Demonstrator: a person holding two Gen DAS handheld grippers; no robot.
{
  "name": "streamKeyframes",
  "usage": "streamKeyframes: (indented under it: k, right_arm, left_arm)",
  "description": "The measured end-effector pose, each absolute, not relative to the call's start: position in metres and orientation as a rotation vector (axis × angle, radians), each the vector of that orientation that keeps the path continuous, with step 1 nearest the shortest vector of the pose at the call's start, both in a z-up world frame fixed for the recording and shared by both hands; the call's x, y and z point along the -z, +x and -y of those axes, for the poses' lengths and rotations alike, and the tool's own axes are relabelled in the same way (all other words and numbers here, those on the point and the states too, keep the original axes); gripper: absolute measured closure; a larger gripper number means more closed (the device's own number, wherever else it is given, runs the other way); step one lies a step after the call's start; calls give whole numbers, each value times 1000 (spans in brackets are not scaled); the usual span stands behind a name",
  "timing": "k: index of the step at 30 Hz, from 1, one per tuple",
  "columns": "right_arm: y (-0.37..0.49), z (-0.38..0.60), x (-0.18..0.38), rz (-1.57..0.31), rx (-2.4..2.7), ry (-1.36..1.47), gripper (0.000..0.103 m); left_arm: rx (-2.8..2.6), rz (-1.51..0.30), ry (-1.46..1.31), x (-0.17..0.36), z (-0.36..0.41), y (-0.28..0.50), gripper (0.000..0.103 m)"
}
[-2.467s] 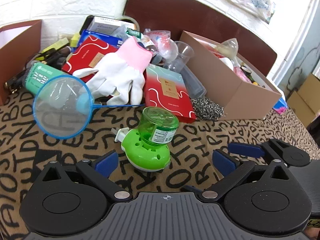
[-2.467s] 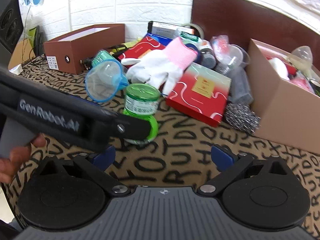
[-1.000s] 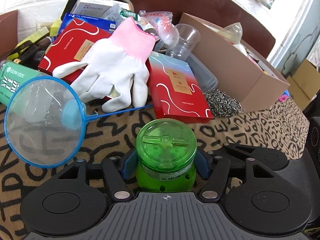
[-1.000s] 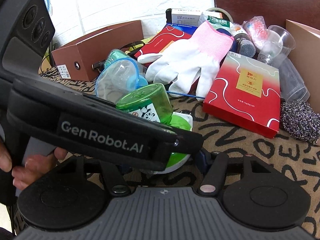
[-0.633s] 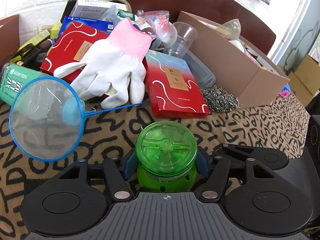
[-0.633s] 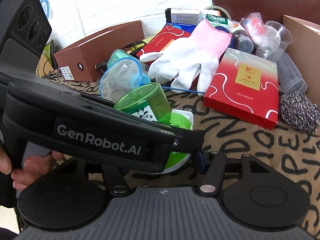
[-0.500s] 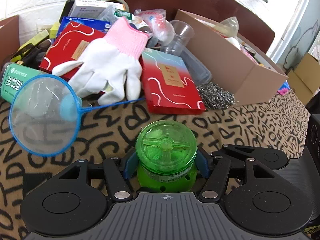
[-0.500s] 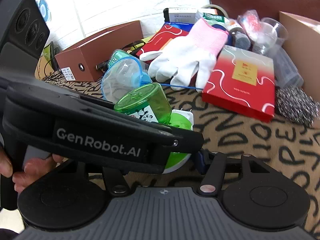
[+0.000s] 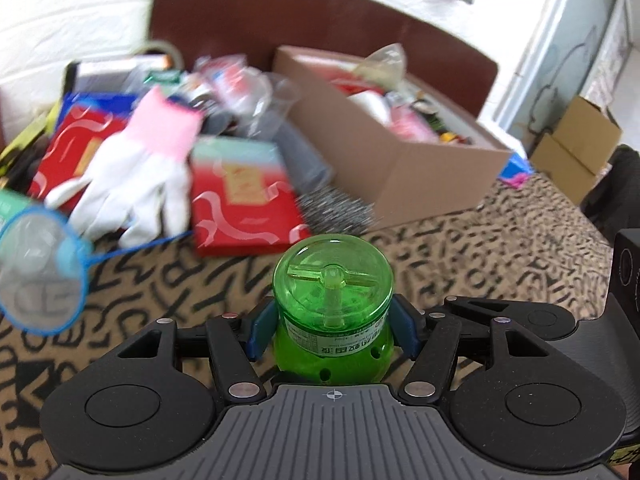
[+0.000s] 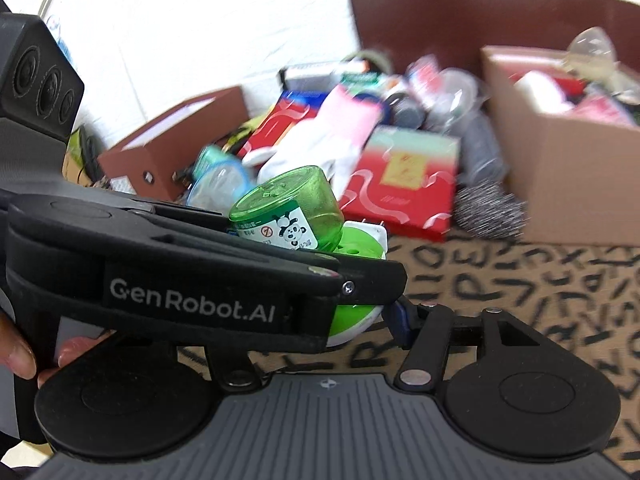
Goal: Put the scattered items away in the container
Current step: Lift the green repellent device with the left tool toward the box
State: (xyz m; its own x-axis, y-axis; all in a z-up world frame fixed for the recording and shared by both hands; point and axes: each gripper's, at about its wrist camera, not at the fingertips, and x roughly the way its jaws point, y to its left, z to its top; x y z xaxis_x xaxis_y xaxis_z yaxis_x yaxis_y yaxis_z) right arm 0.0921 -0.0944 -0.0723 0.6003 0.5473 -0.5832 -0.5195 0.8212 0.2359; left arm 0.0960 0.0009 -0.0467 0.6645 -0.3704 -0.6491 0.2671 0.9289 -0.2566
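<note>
A green plug-in repellent device point(image 9: 332, 300) with a clear green bottle on top is held above the patterned cloth. My left gripper point(image 9: 332, 328) is shut on it, blue pads pressed against both sides of the bottle. In the right wrist view the device point(image 10: 286, 208) tilts left, and my right gripper point(image 10: 316, 320) closes on its green and white base. One blue pad touches the base; the other is hidden behind the left gripper. The open cardboard box point(image 9: 420, 176), partly filled, stands ahead to the right.
A white glove with a pink cuff point(image 9: 132, 184), a red flat box point(image 9: 240, 200), a steel scourer point(image 9: 336, 212) and a blue hand net point(image 9: 40, 272) lie on the cloth. A brown box point(image 10: 172, 148) sits at the left. A person's hand point(image 10: 20, 356) holds the left gripper.
Both grippers have risen with the green device and swung right. The clutter has slid left in view, the cardboard box has come nearer, and the background is now blurred.
</note>
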Motion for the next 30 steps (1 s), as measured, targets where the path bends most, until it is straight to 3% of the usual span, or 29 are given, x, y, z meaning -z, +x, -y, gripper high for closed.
streamKeyframes:
  k: [17,30]
  right_arm:
    - [109,202,22,-536,-399,56,38]
    - [172,267,-1,-471,-248,18,38]
  left_arm:
    - [571,-664,-154,-3,109,157,40]
    - [676,-607,-191,-20,180,240,39]
